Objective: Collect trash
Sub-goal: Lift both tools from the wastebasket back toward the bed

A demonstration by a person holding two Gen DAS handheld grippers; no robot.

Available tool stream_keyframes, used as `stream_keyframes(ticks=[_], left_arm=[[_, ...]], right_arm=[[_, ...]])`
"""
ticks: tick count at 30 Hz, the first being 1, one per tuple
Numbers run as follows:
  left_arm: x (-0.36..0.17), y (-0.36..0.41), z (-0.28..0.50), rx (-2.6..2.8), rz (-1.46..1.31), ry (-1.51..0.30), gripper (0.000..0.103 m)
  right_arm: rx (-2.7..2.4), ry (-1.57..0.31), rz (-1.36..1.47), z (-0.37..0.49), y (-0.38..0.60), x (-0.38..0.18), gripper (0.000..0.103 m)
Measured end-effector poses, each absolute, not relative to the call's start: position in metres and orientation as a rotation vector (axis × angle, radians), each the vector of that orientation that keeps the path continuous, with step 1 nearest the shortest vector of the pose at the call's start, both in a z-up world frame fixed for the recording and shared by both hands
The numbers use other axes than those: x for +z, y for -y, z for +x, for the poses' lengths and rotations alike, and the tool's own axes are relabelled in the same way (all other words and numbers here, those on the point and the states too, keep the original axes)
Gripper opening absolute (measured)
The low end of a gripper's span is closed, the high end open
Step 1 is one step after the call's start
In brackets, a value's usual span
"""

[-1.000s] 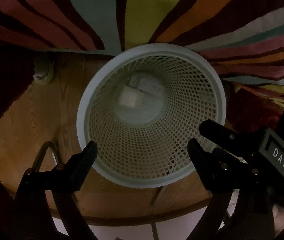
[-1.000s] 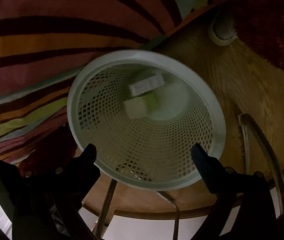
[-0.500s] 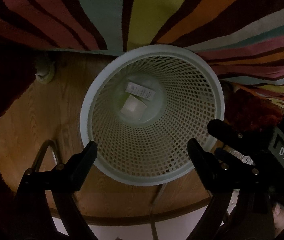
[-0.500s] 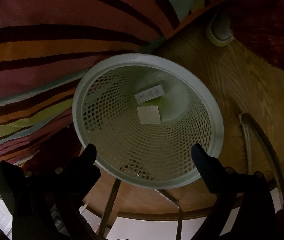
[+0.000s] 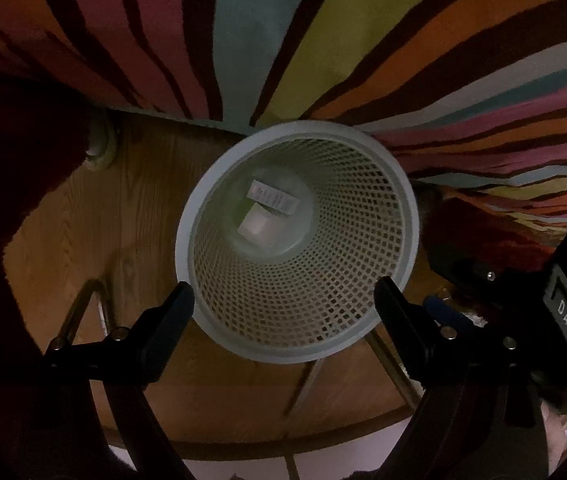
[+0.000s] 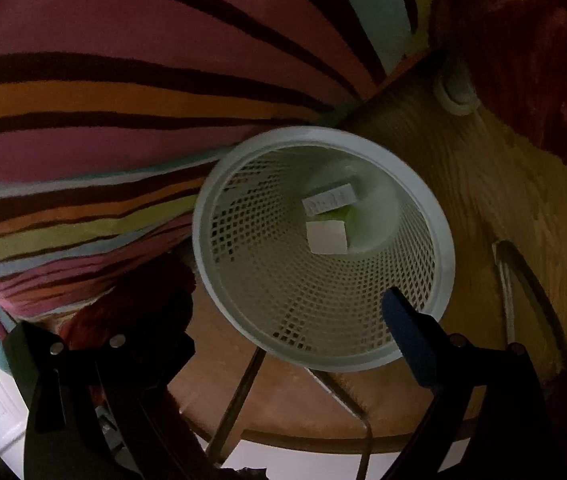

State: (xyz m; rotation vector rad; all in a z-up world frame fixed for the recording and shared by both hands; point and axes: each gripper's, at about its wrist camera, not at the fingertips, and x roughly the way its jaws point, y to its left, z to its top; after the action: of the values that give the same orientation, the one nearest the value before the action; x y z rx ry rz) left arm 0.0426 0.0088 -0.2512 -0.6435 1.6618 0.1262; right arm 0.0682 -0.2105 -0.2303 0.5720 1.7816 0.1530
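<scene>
A white plastic lattice wastebasket (image 5: pixel 297 240) stands upright on a round wooden surface (image 5: pixel 83 220), its far rim reaching the edge where a rug with fanning stripes of pink, orange, yellow, teal and dark brown (image 5: pixel 323 40) lies on the floor beyond. On the solid bottom of the basket lie the pieces of trash: a small white square piece of paper (image 6: pixel 326 237) and, just beside it, a narrow white printed slip (image 6: pixel 329 198), with a patch of something green (image 6: pixel 347 218) showing between them; what the green thing is cannot be made out. The left claw (image 5: pixel 283 304) hangs above the near rim of the basket, pointing steeply down, its two black fingers (image 5: pixel 163 320) spread wide with nothing between them but the view of the basket below. The right claw (image 6: pixel 287 320) hovers likewise over the basket from the other side, fingers wide apart and holding nothing; its body shows at the right edge of the left wrist view. A small whitish round object (image 5: pixel 99 148) sits on the wood near a dark red shaggy fabric (image 6: pixel 543 60). Thin metal legs (image 6: pixel 239 392) show beneath the wooden top.
</scene>
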Motion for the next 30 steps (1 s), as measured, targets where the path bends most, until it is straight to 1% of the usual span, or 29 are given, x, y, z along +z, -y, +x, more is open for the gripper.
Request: stream_keyframes(ticks=[15,19,24,30], left_arm=[[-0.191,-0.009,0.037,0.109,-0.531,-1.484,0.089],[-0.17,-0.011,0.036,0.113,-0.481,-1.415,0.089],[-0.141,-0.008,0.037,0.096,-0.396,-1.316,0.089],[-0.098,-0.01,0.036,0.093,-0.309,-1.149,0.089]], right_arm=[[0.295,-1.571,0.369,0.068,0.191,-0.167,0.091],[0.317,-1.484,0.316,0.066,0.189,-0.146,0.091],[0.346,-1.358,0.228,0.067,0.184,-0.118,0.091],[0.359,-1.108,0.14,0.069,0.188,-0.065,0.091]])
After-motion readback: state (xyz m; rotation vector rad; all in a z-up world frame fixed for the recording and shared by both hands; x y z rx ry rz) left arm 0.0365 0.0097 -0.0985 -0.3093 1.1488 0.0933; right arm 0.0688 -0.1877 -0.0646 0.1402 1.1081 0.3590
